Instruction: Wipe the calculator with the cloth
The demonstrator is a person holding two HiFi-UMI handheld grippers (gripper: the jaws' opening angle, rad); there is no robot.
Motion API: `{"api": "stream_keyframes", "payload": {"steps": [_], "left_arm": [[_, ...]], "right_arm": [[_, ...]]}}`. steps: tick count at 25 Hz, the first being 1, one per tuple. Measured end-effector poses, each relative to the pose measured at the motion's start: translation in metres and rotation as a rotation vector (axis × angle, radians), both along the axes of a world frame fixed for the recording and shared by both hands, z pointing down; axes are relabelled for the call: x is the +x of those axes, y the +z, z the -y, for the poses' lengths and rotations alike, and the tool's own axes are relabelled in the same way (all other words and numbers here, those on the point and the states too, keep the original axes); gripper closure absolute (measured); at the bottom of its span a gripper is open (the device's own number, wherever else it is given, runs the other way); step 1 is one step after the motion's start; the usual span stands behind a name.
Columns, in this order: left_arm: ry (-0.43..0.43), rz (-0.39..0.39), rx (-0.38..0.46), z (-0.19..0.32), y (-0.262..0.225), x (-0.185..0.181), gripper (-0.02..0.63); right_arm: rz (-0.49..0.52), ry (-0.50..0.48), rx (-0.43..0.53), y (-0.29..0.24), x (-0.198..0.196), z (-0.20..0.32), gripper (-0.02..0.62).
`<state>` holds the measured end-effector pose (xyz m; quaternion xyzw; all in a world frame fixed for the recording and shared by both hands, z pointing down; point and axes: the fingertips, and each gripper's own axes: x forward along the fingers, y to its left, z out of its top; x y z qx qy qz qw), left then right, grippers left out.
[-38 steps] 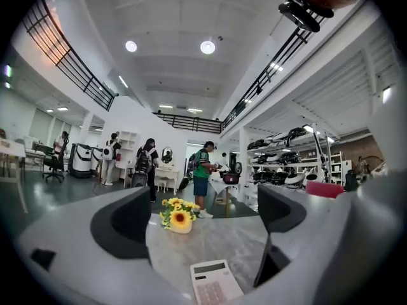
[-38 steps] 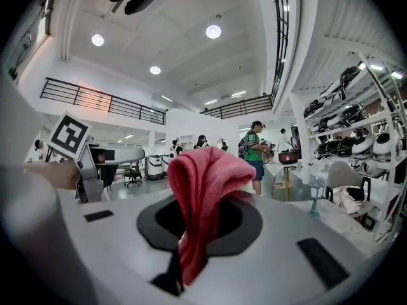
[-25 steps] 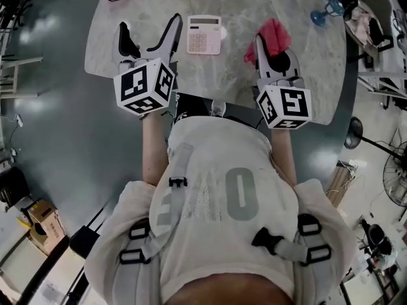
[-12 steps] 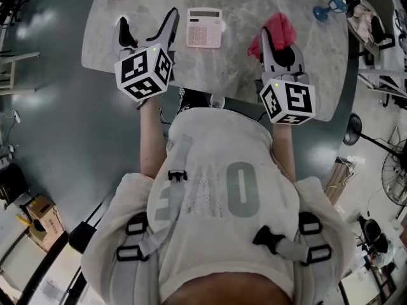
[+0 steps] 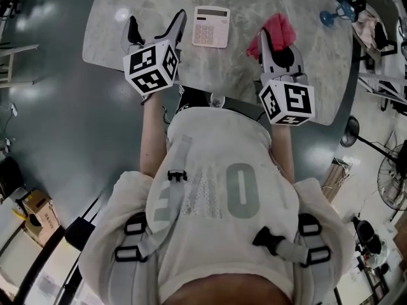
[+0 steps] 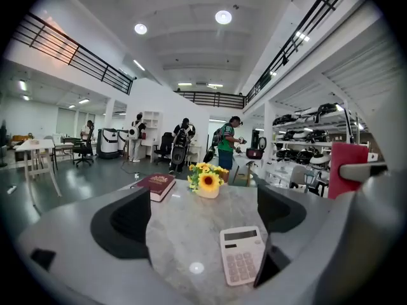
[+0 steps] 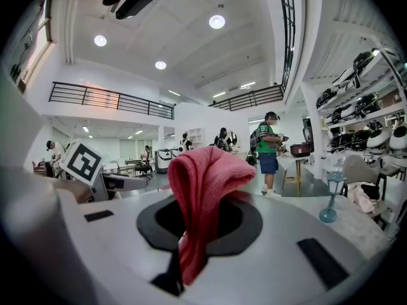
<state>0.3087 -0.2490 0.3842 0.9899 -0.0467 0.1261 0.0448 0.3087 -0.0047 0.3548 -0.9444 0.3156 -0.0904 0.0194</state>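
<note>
The pale pink calculator (image 5: 211,26) lies flat on the marble table (image 5: 241,68), near its far middle. In the left gripper view the calculator (image 6: 241,255) lies just inside the right jaw. My left gripper (image 5: 154,29) stands open just left of it, nothing between its jaws (image 6: 200,234). A red cloth (image 5: 276,29) bunches up out of my right gripper (image 5: 272,43), which is shut on it, to the right of the calculator. The folded cloth (image 7: 203,196) fills the middle of the right gripper view (image 7: 191,250).
A dark red book (image 6: 156,184) and a small pot of sunflowers (image 6: 206,183) stand at the table's far side. A blue glass ornament (image 5: 340,13) stands at the far right edge (image 7: 329,202). People stand in the hall beyond.
The left gripper has edged forward and turned a little, staying open beside the calculator. The right gripper still holds the cloth in much the same spot.
</note>
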Motion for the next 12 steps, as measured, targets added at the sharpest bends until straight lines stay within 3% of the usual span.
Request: {"api": "stream_keyframes", "payload": {"steps": [12], "left_arm": [[0.06, 0.326, 0.007, 0.003, 0.131, 0.004, 0.1]], "right_arm": [[0.081, -0.013, -0.051, 0.033, 0.009, 0.023, 0.537]]}}
